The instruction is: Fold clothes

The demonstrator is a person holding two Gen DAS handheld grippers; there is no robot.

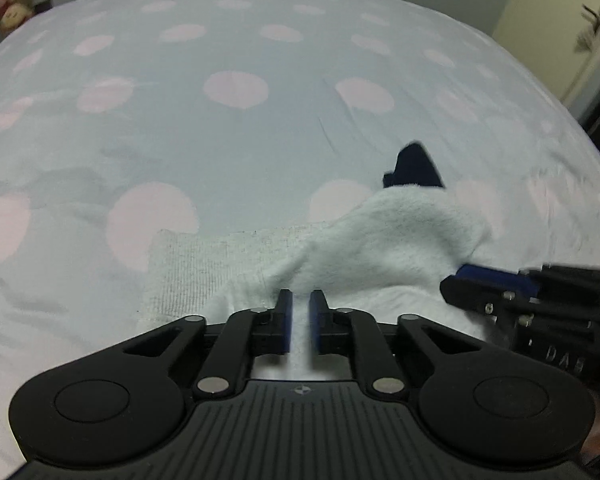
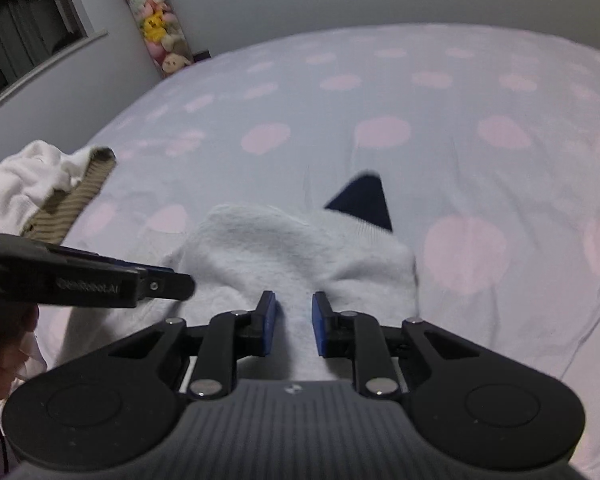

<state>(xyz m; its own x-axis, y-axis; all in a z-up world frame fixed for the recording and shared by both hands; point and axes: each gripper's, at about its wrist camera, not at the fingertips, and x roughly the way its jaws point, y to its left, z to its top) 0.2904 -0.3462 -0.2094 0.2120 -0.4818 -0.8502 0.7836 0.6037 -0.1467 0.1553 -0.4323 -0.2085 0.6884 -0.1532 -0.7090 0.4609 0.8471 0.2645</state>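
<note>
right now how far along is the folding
Early. Nothing looks folded yet. In hand: both hand-held grippers, left and right, have the rumpled pale fleece garment between their fingers on the spotted bed. Left: this fold, plus the heaped white clothes.

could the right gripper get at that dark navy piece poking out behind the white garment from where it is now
Probably yes. The navy piece lies past the white garment straight ahead of the right gripper, nothing covering its tip. The fingers now straddle the white fabric, which they would have to leave first.

Bed with pale blue, pink-dotted sheet [image 2: 440,92]. White fleecy garment [image 2: 284,248] lies on it. Cream-and-striped knit pile [image 2: 48,184] well left of that garment.
</note>
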